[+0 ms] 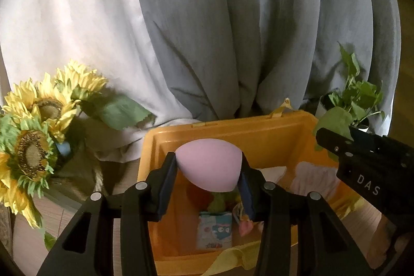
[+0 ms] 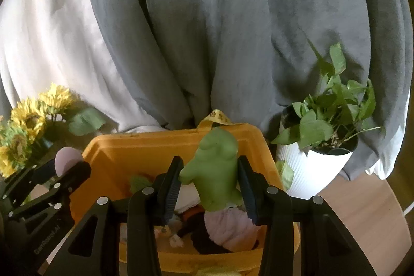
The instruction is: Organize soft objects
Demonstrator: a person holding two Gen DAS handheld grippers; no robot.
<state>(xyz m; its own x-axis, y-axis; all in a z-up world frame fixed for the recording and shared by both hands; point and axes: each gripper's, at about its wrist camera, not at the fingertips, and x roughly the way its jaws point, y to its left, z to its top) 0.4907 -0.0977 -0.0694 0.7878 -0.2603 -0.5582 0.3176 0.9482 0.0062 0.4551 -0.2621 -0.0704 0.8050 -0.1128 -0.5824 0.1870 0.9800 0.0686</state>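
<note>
Item, nearest in the left wrist view: the left gripper (image 1: pixel 209 170), black with dark blue pads, jaws closed partway and pressing on both flanks of a smooth pink egg-shaped sponge (image 1: pixel 211 166), held blunt end up above the open orange plastic bin (image 1: pixel 258 136). Item, nearest in the right wrist view: the right gripper (image 2: pixel 209 179), same build, jaws clamped on the sides of a soft green moulded figure toy (image 2: pixel 216 172), upright over the same bin. Bin contents differ by view: the left shows a small printed tissue packet (image 1: pixel 214 230) on the floor of the bin, red and yellow-green soft pieces (image 1: pixel 212 195) behind it, and a pale pink cloth (image 1: pixel 315 177) towards the right wall; the right shows a lilac fluffy fabric item (image 2: pixel 230 226) lying on something dark, plus a white cloth (image 2: pixel 187 197). Each view catches the other tool at its edge: the right gripper's black body marked "DAS" at right in the left view, the left gripper with the pink sponge at left in the right view. Beside the bin, left: artificial yellow sunflowers (image 1: pixel 33 126). Right: a leafy green plant in a ribbed white pot (image 2: pixel 310 167), the pot seen whole only from the right wrist. Behind all: grey and white draped curtain (image 2: pixel 207 30). A strip of wooden floor (image 2: pixel 362 203) shows at right.
</note>
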